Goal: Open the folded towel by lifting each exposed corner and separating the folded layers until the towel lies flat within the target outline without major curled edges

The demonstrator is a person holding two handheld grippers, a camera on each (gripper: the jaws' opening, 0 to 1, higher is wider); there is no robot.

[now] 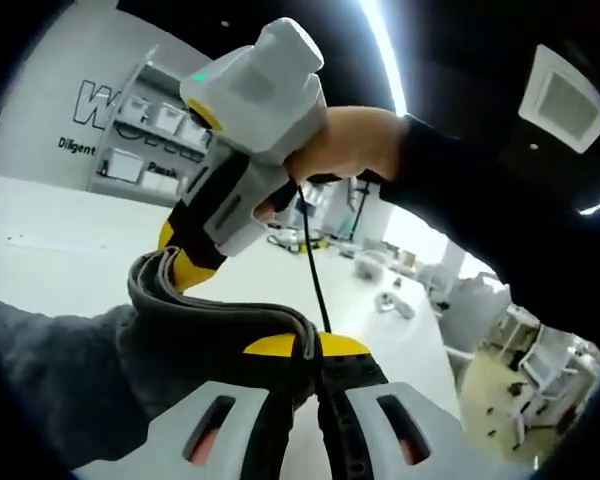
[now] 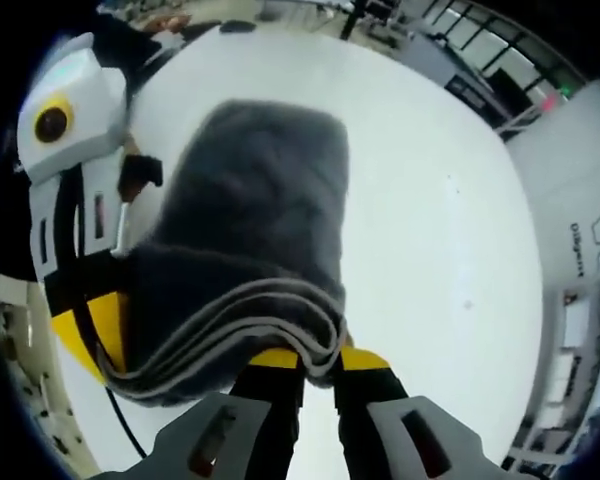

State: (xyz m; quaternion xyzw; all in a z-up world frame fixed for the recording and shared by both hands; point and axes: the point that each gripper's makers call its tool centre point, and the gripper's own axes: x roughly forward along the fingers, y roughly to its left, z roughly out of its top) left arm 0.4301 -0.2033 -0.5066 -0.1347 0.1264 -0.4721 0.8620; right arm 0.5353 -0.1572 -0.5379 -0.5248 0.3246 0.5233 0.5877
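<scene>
The dark grey towel (image 1: 70, 390) is held up off the white table (image 1: 50, 250) by a folded edge whose layers show as pale stripes. My left gripper (image 1: 310, 350) is shut on that edge, its yellow tips pinching the fabric. My right gripper (image 1: 180, 262), held by a hand in a black sleeve, grips the same edge further along. In the right gripper view the towel (image 2: 255, 210) hangs away over the table (image 2: 450, 230). There my right gripper (image 2: 318, 360) is shut on its striped edge, and the left gripper (image 2: 95, 325) clamps the edge at the left.
A wall with lettering and shelves of white boxes (image 1: 145, 150) stands behind the table. Small items (image 1: 392, 300) lie at the table's far end, with desks and chairs (image 1: 540, 360) beyond. The table edge (image 2: 30, 340) runs along the left of the right gripper view.
</scene>
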